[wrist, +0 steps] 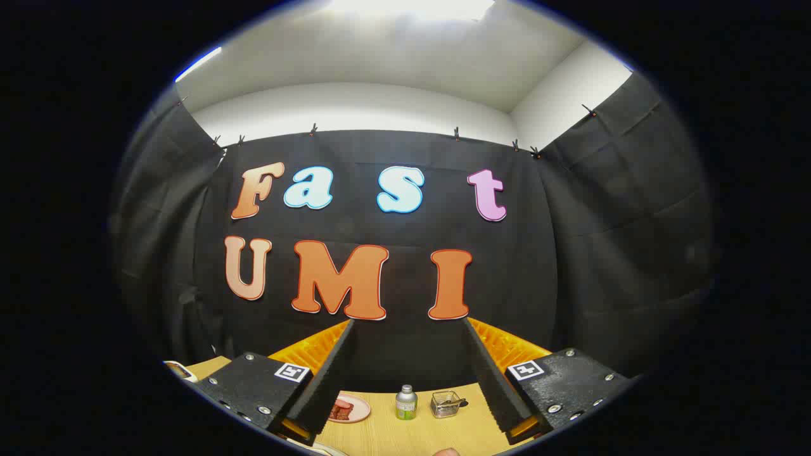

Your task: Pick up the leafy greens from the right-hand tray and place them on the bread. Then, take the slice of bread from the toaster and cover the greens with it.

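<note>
While the gripper (408,326) is held high and roughly level, aimed at the black cloth wall (405,354) of the booth more than at the worktop (412,434), its two fingers (329,380) stand spread wide apart with nothing between them, so it is open and empty. Both fingers rise from the near side and lean slightly toward each other as they reach forward, their tips set against the cloth backdrop. Each finger block carries a small square marker (291,372) on its upper face. Past the fingers, low down and far off, a strip of pale wood-grain worktop runs along the foot of the cloth wall. On it, just beside the inner edge of the left finger, sits a small pink plate (358,410) holding a brownish-red piece of food (342,413); that finger hides part of the plate, and the food is too small to tell what it is. Near the middle of the gap between the fingers a small silver canister (406,402) with a green label stands upright. Just to its right, apart from it, sits a small wire-framed holder (446,404), which may be the toaster, though at this size its contents cannot be made out. The leafy greens, the tray and the bread cannot be identified among these small items. Above the cloth, a white wall (355,107) and ceiling are brightly lit.
</note>
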A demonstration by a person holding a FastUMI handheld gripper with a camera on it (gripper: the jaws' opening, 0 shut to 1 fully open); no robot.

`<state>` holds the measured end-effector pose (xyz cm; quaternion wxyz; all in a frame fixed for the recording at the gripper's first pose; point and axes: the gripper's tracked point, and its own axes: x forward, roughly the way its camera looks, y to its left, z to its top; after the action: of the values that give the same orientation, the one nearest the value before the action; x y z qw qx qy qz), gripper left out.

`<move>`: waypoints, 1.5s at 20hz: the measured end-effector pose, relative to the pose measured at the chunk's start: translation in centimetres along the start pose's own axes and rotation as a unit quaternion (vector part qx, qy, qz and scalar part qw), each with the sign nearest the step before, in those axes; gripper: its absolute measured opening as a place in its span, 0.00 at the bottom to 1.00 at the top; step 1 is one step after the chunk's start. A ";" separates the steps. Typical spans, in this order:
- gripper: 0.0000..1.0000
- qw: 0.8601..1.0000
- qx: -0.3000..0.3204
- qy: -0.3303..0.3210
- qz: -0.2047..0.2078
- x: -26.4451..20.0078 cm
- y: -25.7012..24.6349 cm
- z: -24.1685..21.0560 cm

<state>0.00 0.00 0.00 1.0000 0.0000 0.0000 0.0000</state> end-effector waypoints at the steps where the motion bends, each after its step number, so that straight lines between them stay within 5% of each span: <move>1: 0.98 1.000 0.002 -0.001 0.000 -0.1 -0.1 0.1; 17: 0.98 1.000 -0.011 0.026 -0.005 -0.9 -1.5 -1.7; 24: 0.98 0.987 -0.052 0.154 -0.016 -2.4 -0.4 -8.7; 30: 0.98 0.952 -0.041 0.304 0.007 -5.6 0.6 -17.8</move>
<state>-5.61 0.62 -17.82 0.9517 -0.0407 0.3042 0.0073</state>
